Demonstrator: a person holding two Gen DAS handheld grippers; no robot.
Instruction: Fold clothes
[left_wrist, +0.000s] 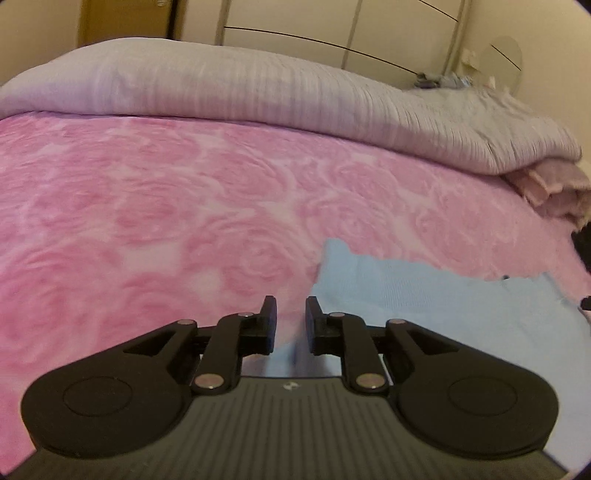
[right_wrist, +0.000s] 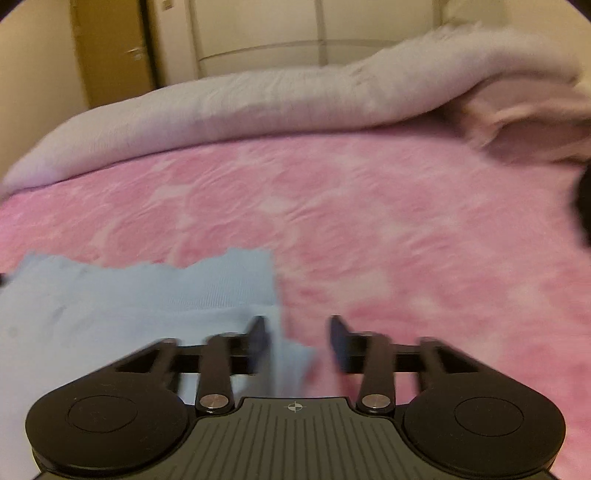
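Where jaws gape: blue garment (left_wrist: 424, 295).

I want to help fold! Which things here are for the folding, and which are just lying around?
For the folding: light blue garment, left gripper, right gripper.

Just lying about: pink rose blanket, rolled lilac duvet, wardrobe.
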